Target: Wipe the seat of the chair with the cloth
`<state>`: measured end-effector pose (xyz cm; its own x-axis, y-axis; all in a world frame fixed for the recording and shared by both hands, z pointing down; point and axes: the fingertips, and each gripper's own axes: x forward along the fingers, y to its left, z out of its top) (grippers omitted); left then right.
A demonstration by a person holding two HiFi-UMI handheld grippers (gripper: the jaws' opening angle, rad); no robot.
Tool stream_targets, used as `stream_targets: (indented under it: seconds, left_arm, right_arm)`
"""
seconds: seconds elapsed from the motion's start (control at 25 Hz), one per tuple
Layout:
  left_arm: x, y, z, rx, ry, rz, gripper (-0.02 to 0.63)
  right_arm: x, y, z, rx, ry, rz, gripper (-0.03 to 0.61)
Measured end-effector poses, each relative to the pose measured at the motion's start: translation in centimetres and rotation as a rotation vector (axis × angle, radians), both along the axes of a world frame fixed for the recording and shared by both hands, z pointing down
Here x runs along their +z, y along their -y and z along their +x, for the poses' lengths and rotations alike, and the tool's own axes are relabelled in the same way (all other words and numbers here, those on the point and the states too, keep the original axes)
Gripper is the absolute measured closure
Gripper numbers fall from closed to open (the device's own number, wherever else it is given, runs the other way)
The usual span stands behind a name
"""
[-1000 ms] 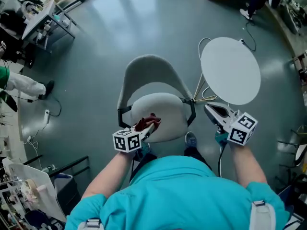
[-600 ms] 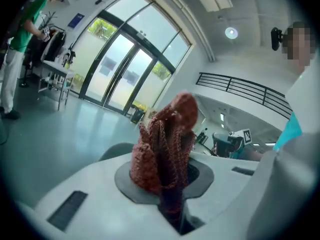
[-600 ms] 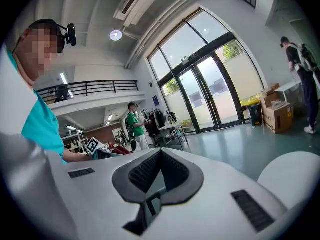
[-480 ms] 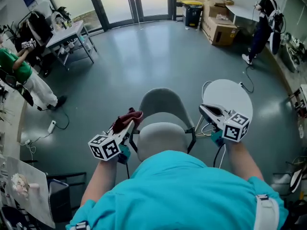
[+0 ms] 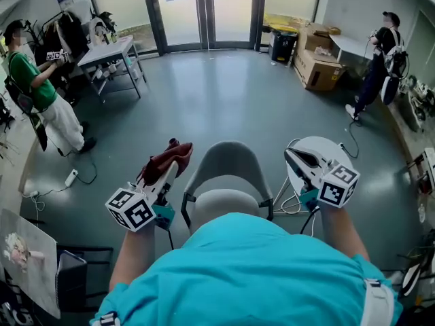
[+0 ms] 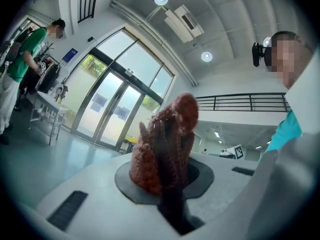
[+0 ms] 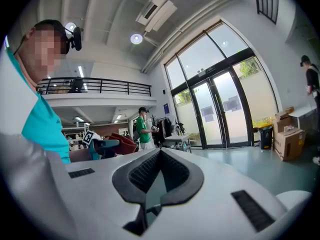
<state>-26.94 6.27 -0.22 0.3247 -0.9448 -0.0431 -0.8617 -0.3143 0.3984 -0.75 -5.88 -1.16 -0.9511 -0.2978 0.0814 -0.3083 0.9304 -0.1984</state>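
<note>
Left: the left tongs (image 5: 171, 170) are clamped on the dark red cloth (image 5: 163, 160), which bunches up out of the pads (the left gripper view shows this plainly).
Cloth place: in the air to the left of the chair (image 5: 225, 160), clear of its seat (image 5: 219, 202), over the grey floor (image 5: 204, 94).
Right: the right tongs (image 5: 292, 155) have their jaws a narrow slit apart with nothing between them. They are held over the round desk (image 5: 325, 148) at the chair's right.
Containers: open cardboard boxes (image 5: 316, 66) stand by the far right wall, and what is in them cannot be made out. A dark bin (image 5: 280, 46) stands near the glass doors (image 5: 204, 12), with something yellow showing at its top.
Others: a person in green (image 5: 34, 80) stands by the long desk (image 5: 109, 49) at far left.
Change: a second ago the cloth lay on the seat under the left tongs. Half a second ago it was already lifted to the chair's left edge, and now it is higher and further left. The right tongs have kept their place beside the round desk. The head view has tilted up to take in the doors.
</note>
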Motion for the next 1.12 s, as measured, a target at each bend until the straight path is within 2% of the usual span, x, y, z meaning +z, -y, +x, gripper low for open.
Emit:
stream_targets:
  seconds: [0.16,0.28,0.56,1.12]
  left_arm:
    - [-0.7,0.8,0.9,0.017,-0.013,0.023,0.558]
    - [-0.4,0.9,1.0,0.027,-0.015,0.02,0.56]
    - [-0.7,2.5,1.3,0.026,-0.015,0.012,0.559]
    - [-0.1,2.6,1.6,0.066,-0.019,-0.003,0.558]
  right_arm:
    - [-0.7,0.8,-0.3,0.022,0.002,0.011,0.583]
    - [-0.4,0.6,-0.9,0.019,-0.025,0.031,0.583]
    - [-0.6,1.9,-0.4,0.007,-0.036,0.032,0.583]
    - [-0.3,1.3,-1.2,-0.007,-0.05,0.035,0.583]
